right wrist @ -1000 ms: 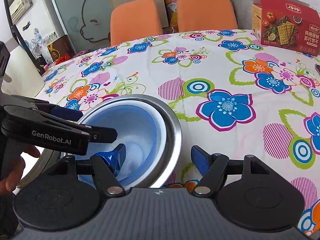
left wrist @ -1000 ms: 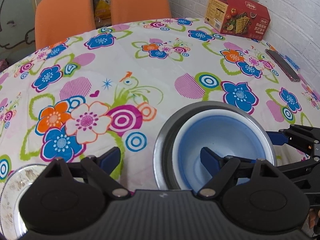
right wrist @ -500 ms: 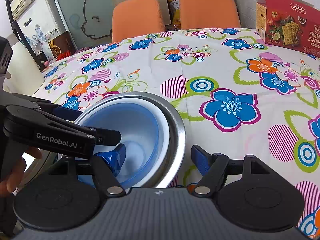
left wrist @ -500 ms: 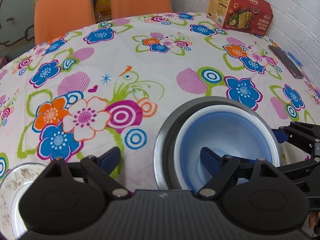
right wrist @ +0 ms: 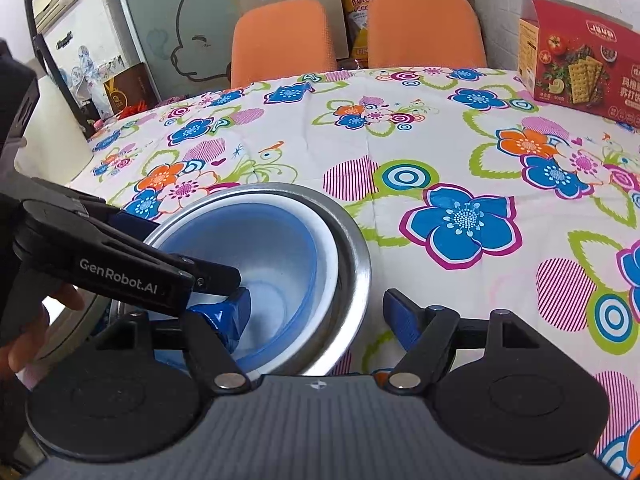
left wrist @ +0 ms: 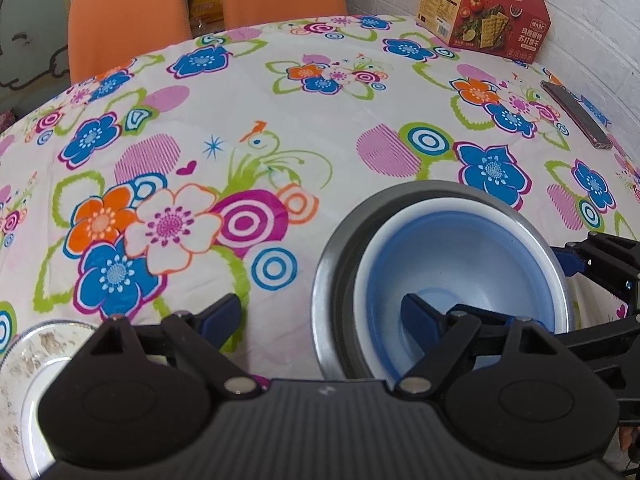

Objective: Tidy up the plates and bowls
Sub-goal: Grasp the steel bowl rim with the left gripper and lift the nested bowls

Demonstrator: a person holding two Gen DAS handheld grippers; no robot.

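Observation:
A steel bowl sits on the floral tablecloth with a white bowl and a blue bowl nested inside it. My left gripper is open and straddles the stack's left rim, its right finger down inside the blue bowl and its left finger outside. My right gripper is open and straddles the right rim, left finger inside and right finger over the cloth. A patterned plate lies to the left of the left gripper.
A red cracker box stands at the far right by the brick wall. A phone lies near the right edge. Two orange chairs stand behind the table. A hand holds the left gripper.
The left wrist view has shifted slightly, so the bowl stack sits a little higher in it. Both grippers stay open astride the rims; the bowls have not moved on the cloth.

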